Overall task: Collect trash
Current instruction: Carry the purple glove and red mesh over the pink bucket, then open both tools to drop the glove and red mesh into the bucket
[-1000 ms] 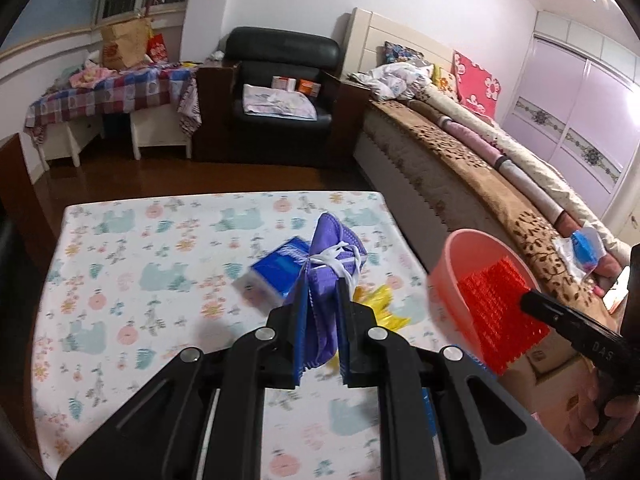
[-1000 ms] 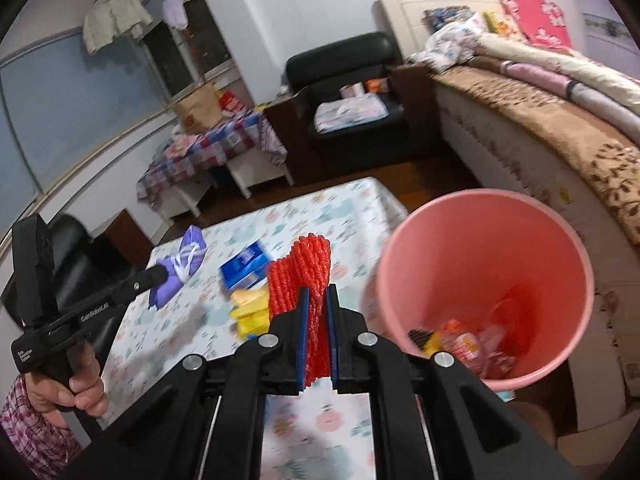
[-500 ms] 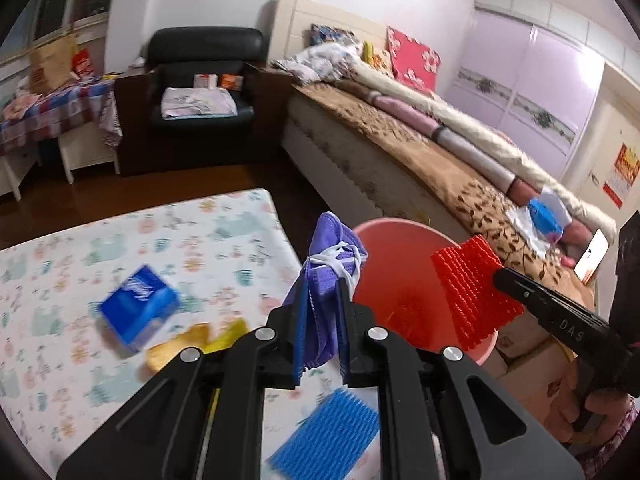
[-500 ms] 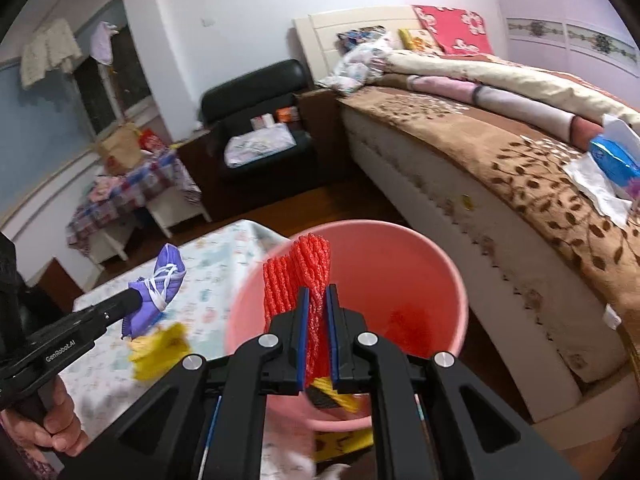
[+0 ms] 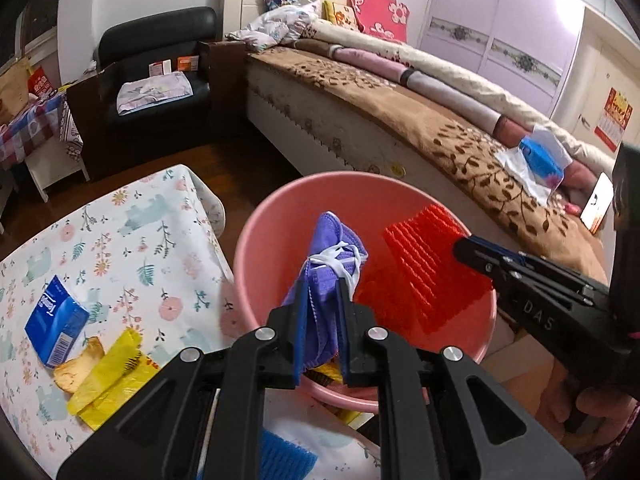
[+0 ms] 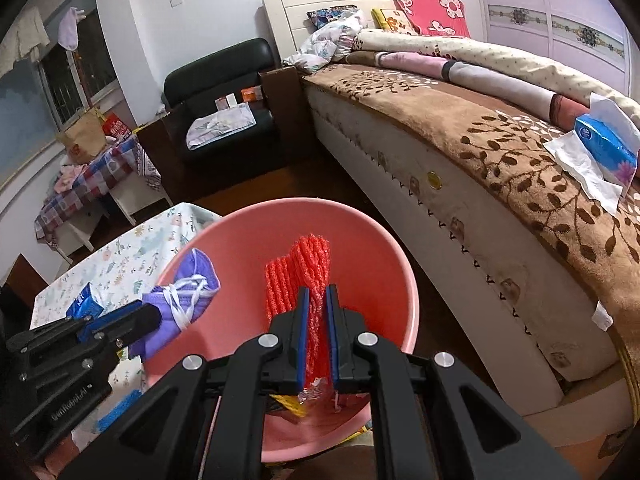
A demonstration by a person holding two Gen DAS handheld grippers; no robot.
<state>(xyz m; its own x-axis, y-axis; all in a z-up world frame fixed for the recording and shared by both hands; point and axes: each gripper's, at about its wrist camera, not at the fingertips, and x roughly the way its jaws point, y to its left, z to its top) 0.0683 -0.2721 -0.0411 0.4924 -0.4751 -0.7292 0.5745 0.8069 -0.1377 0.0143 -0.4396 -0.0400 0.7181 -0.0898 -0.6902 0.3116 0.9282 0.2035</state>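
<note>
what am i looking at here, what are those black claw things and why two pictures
No robot: a person holds a black two-finger gripper in each hand, and a fisheye camera on each looks along its fingers, hence two pictures. The left gripper is clamped on a purple face mask. The right gripper is clamped on a red foam net sleeve. Both hang over a pink plastic bucket with trash in it. On the floral tablecloth lie a blue tissue pack and a yellow wrapper.

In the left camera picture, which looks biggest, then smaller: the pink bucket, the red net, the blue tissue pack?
1. Pink bucket
2. Red net
3. Blue tissue pack

The net hangs nearer the camera, so it may look bigger than it is.
</note>
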